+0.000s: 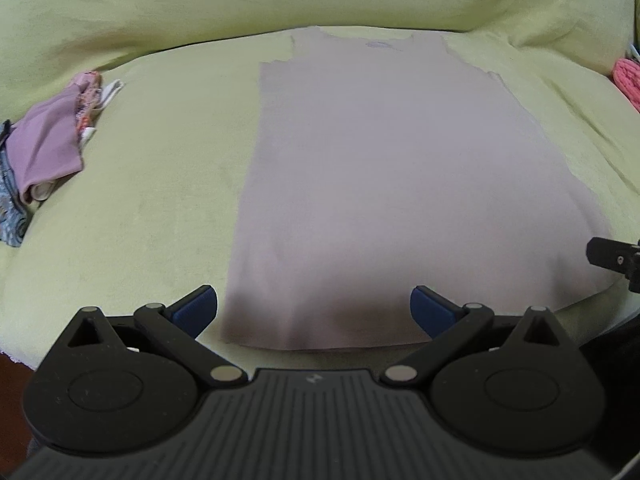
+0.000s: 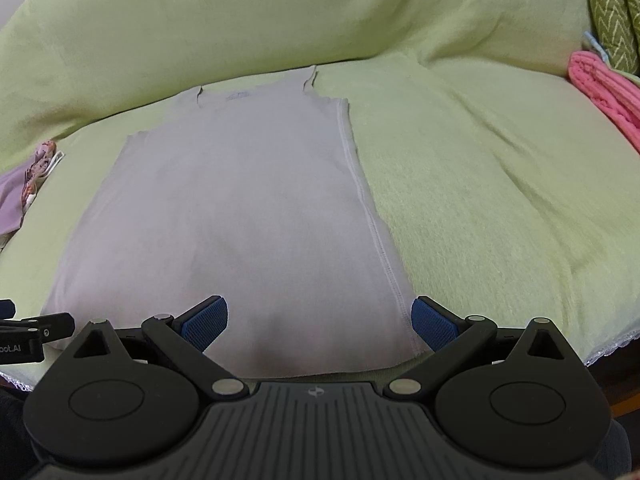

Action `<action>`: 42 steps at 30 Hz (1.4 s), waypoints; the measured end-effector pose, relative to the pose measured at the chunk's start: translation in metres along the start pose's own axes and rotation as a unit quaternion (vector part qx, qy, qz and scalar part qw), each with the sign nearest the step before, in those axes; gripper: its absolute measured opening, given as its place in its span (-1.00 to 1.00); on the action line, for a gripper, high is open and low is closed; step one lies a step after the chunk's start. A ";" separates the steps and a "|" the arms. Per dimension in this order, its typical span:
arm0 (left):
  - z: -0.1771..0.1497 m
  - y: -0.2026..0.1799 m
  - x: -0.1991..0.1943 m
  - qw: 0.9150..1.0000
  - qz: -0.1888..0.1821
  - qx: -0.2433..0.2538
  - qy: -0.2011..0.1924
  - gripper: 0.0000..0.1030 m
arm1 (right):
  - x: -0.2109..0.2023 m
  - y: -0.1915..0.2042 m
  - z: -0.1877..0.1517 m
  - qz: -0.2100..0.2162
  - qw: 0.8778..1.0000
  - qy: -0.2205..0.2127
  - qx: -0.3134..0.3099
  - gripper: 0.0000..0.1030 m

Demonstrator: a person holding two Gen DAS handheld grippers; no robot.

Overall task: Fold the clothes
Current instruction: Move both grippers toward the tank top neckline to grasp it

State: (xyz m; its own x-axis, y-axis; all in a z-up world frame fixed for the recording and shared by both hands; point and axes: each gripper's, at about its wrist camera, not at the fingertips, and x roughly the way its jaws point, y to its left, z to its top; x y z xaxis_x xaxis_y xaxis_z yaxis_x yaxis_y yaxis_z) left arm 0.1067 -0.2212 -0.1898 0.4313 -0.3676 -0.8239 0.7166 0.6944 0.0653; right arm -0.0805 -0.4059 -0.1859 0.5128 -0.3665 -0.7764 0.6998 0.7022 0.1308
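The left gripper has its jaws spread wide and grips nothing; its blue pads sit on either side of the near hem of a pale lilac top, above the cloth's left corner. The right gripper is likewise wide open and empty, its blue pads straddling the hem at the garment's right corner, where a stitched side seam runs away toward the shoulder. The top lies flat and smooth, hem nearest the grippers, neckline farthest, on a yellow-green blanket that rises into a padded backrest behind it. Part of the right gripper shows at the right edge of the left wrist view. Well to the left of the top lies a small heap of folded clothes, lilac on top with patterned pieces beneath. At the far right a pink knitted cloth rests on the blanket's edge, beside a green zigzag-patterned fabric.
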 end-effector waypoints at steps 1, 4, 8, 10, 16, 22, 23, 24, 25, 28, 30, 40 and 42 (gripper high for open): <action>0.000 -0.002 0.002 1.000 -0.003 0.002 0.002 0.98 | 0.001 -0.001 0.000 0.000 1.000 0.001 0.001 0.96; 0.001 -0.006 0.007 1.000 -0.013 0.007 0.006 0.98 | 0.004 -0.006 0.001 0.001 1.000 0.005 0.002 0.96; 0.010 0.000 0.015 0.999 -0.047 0.010 -0.002 0.96 | 0.004 -0.021 0.007 0.029 0.999 -0.014 0.013 0.96; 0.023 0.008 0.019 0.997 -0.066 0.019 -0.016 0.96 | 0.003 -0.030 0.017 0.061 0.997 -0.035 0.024 0.96; 0.091 0.027 0.045 0.990 -0.089 0.090 -0.068 0.88 | 0.029 -0.059 0.070 0.115 0.992 -0.054 0.026 0.95; 0.190 0.047 0.106 0.976 -0.130 0.141 -0.102 0.49 | 0.091 -0.066 0.150 0.115 0.990 -0.065 -0.041 0.67; 0.208 0.052 0.118 0.975 -0.140 0.140 -0.103 0.44 | 0.104 -0.066 0.165 0.120 0.989 -0.066 -0.051 0.63; 0.224 0.055 0.130 0.974 -0.147 0.138 -0.106 0.41 | 0.117 -0.065 0.180 0.125 0.988 -0.066 -0.061 0.56; 0.240 0.058 0.143 0.973 -0.148 0.137 -0.110 0.34 | 0.131 -0.063 0.193 0.131 0.987 -0.067 -0.069 0.53; 0.279 0.060 0.179 0.970 -0.144 0.148 -0.126 0.13 | 0.168 -0.057 0.232 0.150 0.982 -0.075 -0.085 0.36; 0.302 0.062 0.203 0.968 -0.148 0.161 -0.127 0.00 | 0.189 -0.055 0.252 0.160 0.981 -0.075 -0.086 0.31; 0.356 0.074 0.292 0.963 -0.205 0.154 -0.079 -0.39 | 0.262 -0.060 0.314 0.192 0.974 -0.060 -0.105 0.04; 0.359 0.070 0.303 0.961 -0.214 0.158 -0.075 -0.41 | 0.272 -0.060 0.319 0.201 0.972 -0.058 -0.109 0.03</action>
State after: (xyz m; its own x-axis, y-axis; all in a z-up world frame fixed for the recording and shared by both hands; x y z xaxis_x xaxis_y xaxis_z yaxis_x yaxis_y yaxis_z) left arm 0.4843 -0.5056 -0.2331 0.1176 -0.6794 -0.7243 0.9663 0.2465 -0.0744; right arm 0.1758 -0.7425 -0.2087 0.7844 -0.0922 -0.6134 0.3148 0.9112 0.2657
